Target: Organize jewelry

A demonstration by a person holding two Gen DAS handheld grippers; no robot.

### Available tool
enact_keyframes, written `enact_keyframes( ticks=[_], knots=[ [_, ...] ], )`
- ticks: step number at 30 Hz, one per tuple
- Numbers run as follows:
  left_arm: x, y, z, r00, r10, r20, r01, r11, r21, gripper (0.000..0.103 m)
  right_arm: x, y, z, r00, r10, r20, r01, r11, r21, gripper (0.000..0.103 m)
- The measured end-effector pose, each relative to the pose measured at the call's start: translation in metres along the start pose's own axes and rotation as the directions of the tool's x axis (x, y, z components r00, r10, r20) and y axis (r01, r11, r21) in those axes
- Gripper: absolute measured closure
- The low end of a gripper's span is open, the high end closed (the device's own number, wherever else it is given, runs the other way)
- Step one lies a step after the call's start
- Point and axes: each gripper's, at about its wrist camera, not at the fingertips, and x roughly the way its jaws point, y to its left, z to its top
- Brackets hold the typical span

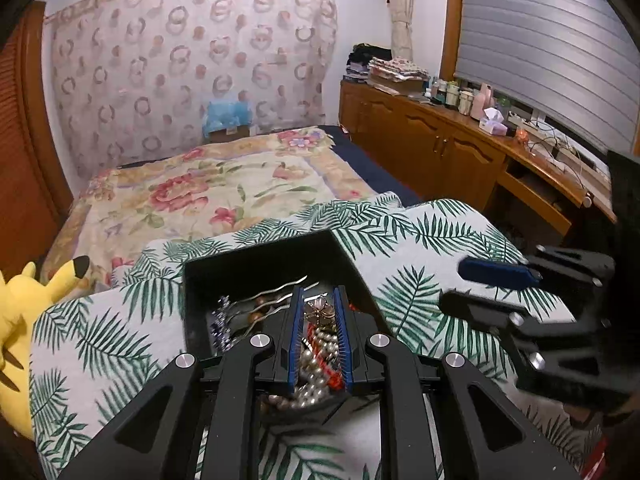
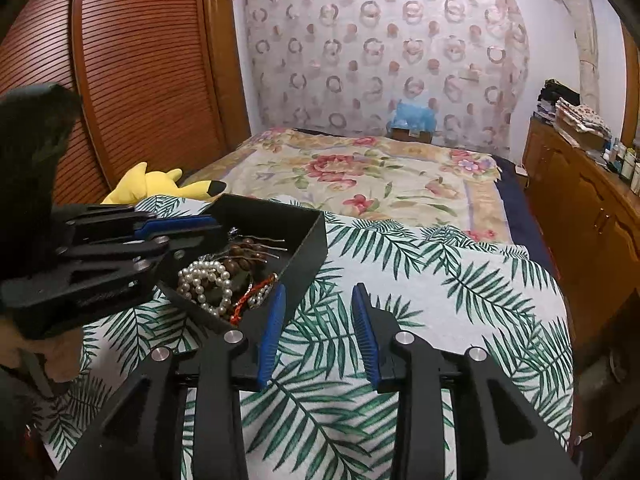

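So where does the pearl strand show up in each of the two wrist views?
Left wrist: the pearl strand sits low at centre, inside the black tray, between the left gripper fingers.
Right wrist: the strand lies left of centre, in the tray's near end, just right of the left gripper.
Shared landmark: the yellow plush beside the tray.

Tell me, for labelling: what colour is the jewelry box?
Black, clearest in the right wrist view: the jewelry box.
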Motion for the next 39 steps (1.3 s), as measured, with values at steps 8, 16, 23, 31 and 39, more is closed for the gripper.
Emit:
enact_keyframes(
  ticks=[8,16,23,31,39],
  knots=[
    [0.007,0.001,-0.001,0.999,0.043,-0.011,-0.044,0.999,-0.016,0.059,-0.008,-0.003,-0.010,0.999,-0.029,0.020,0.029,0.999,0.014,0.045],
    [-0.007,0.013,-0.012,0.996,0.087,0.005,-0.087,0.995,-0.046,0.014,-0.009,-0.002,-0.020,0.999,-0.045,0.029,0.044,0.998,0.035,0.036],
    [-0.024,0.020,-0.031,0.990,0.140,0.011,-0.139,0.989,-0.055,0.008,-0.015,0.003,-0.027,0.997,-0.060,0.049,0.057,0.997,0.059,0.011],
    [-0.054,0.020,-0.053,0.989,0.144,0.025,-0.142,0.987,-0.069,0.008,-0.037,0.013,-0.030,0.992,-0.091,0.091,0.079,0.989,0.121,0.003],
    [-0.089,0.013,-0.069,0.988,0.143,0.063,-0.138,0.987,-0.080,0.008,-0.070,0.028,-0.033,0.979,-0.137,0.151,0.114,0.982,0.150,0.003]
  ],
)
